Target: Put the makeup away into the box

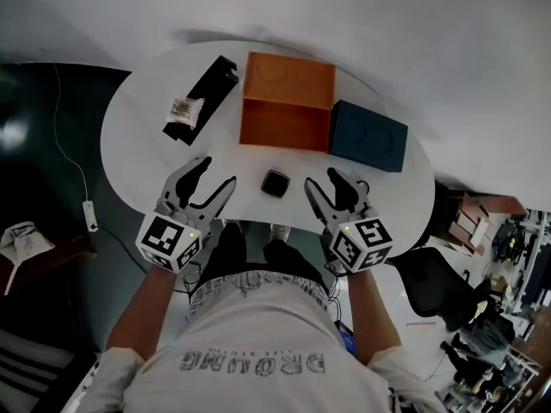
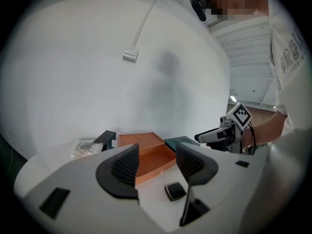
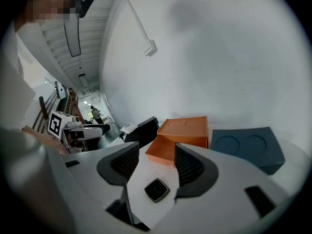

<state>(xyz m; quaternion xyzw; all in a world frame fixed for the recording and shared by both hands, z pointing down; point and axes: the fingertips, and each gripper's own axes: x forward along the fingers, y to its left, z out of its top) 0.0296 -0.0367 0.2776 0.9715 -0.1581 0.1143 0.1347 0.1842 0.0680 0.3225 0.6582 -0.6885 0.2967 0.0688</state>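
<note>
A small black square makeup compact [image 1: 275, 183] lies on the white table [image 1: 138, 144] near its front edge, between my two grippers; it also shows as the compact [image 2: 174, 190] and the compact [image 3: 157, 189]. Behind it stands the open orange box [image 1: 286, 124], its lid [image 1: 289, 80] tipped back. My left gripper [image 1: 209, 181] hovers left of the compact, open and empty. My right gripper [image 1: 324, 183] hovers right of it, also open with nothing between its jaws.
A dark teal box [image 1: 368, 135] sits right of the orange one. A black box [image 1: 205, 93] and a clear packet [image 1: 184, 109] lie at the back left. The table's front edge runs just under my grippers, with a white wall behind.
</note>
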